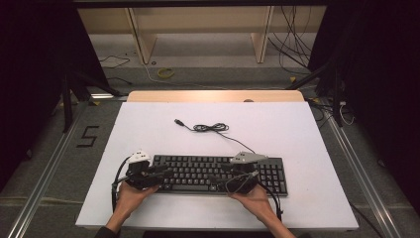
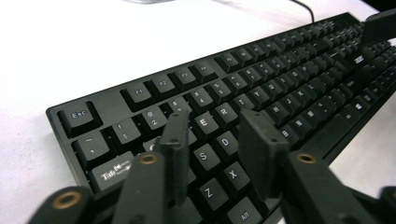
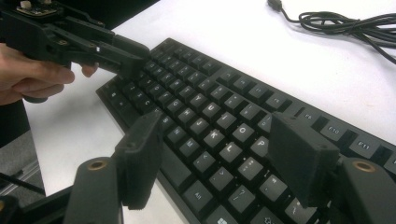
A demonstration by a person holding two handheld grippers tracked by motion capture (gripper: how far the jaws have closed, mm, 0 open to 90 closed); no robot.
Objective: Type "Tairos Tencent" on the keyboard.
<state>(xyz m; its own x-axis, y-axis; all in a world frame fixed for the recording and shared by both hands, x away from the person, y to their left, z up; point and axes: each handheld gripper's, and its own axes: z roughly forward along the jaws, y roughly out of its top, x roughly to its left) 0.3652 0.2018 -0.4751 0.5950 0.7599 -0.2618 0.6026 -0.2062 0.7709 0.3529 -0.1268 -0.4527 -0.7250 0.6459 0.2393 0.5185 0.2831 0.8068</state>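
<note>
Both pairs of fingers [image 2: 261, 140] are apart over the flat black plastic keyboard [image 1: 218, 173], low in the middle of the white desk [image 1: 148, 124]. Its long side runs left to right; nothing is held.

Surface: I see a white table top [image 1: 148, 119] (pale wood strip at its far edge) | On it: black keyboard [image 1: 198, 171] near my edge | its cable [image 1: 213, 128] lying coiled beyond it, plug end loose on the white.
</note>
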